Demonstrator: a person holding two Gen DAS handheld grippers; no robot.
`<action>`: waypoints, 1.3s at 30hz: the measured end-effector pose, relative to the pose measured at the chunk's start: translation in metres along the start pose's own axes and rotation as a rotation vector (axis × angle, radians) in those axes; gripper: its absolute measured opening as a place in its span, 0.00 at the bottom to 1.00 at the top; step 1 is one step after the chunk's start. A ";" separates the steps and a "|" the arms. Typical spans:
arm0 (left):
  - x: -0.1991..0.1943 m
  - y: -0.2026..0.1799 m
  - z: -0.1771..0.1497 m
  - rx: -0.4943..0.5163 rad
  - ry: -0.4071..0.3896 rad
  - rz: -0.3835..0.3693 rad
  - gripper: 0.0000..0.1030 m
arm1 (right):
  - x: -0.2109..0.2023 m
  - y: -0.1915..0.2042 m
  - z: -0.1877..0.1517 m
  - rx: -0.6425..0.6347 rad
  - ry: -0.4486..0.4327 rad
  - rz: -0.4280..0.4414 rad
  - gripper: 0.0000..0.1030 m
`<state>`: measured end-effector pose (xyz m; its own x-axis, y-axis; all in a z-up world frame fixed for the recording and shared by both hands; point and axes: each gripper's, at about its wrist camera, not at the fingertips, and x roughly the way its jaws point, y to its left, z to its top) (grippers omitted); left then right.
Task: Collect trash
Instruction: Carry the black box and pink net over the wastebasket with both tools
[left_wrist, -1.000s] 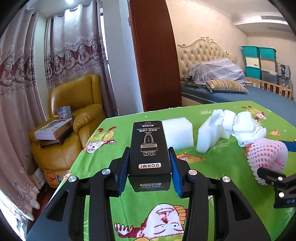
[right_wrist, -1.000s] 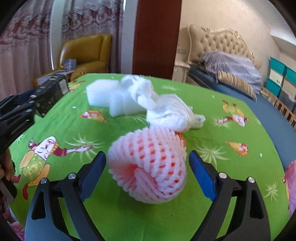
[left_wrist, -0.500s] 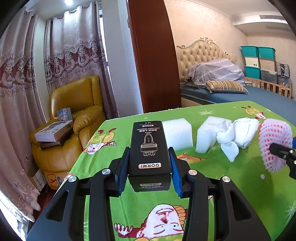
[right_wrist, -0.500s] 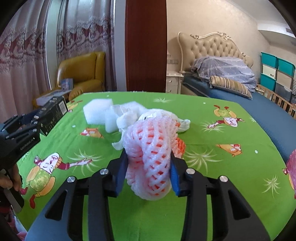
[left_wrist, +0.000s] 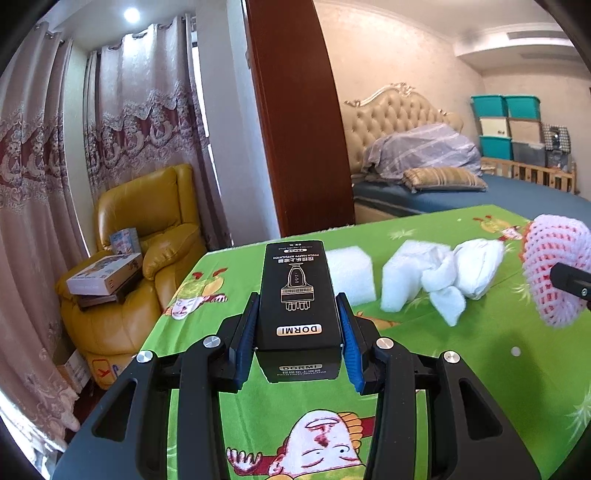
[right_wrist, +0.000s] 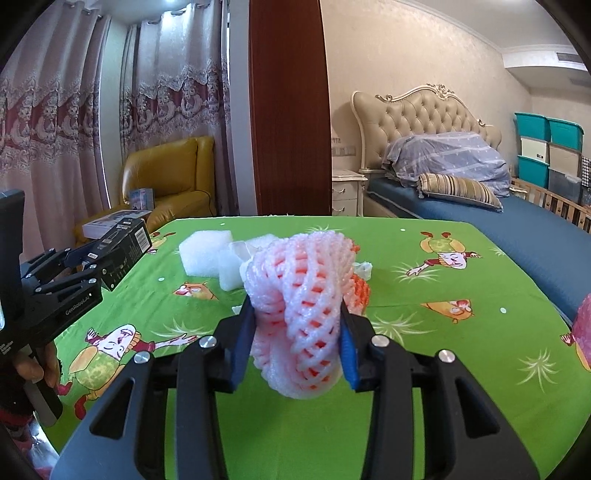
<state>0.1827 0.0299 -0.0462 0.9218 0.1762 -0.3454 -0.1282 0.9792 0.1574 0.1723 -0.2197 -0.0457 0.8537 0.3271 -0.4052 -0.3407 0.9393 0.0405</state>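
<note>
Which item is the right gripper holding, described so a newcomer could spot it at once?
Start at the green cartoon tablecloth. Just above it, the right gripper pinches a pink-and-white foam fruit net. Unlike the solid white foam blocks behind it, it is an open, squashy mesh.

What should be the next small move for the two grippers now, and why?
Probably carry both pieces away to wherever trash goes; no bin shows in either view. The right gripper is shut on the pink foam net, the left gripper on the black box. White foam blocks remain on the green tablecloth.
</note>
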 end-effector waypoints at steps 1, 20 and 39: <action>-0.002 -0.001 0.000 -0.007 0.003 -0.011 0.39 | -0.002 -0.001 -0.001 -0.001 0.000 0.000 0.38; -0.040 -0.066 -0.010 -0.004 0.047 -0.304 0.39 | -0.057 -0.033 -0.025 -0.031 -0.028 -0.073 0.39; -0.053 -0.159 -0.003 0.179 0.078 -0.491 0.39 | -0.111 -0.115 -0.052 0.052 -0.072 -0.189 0.39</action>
<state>0.1535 -0.1352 -0.0559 0.8266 -0.2853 -0.4851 0.3828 0.9169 0.1128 0.0958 -0.3691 -0.0531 0.9272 0.1490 -0.3436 -0.1522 0.9882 0.0178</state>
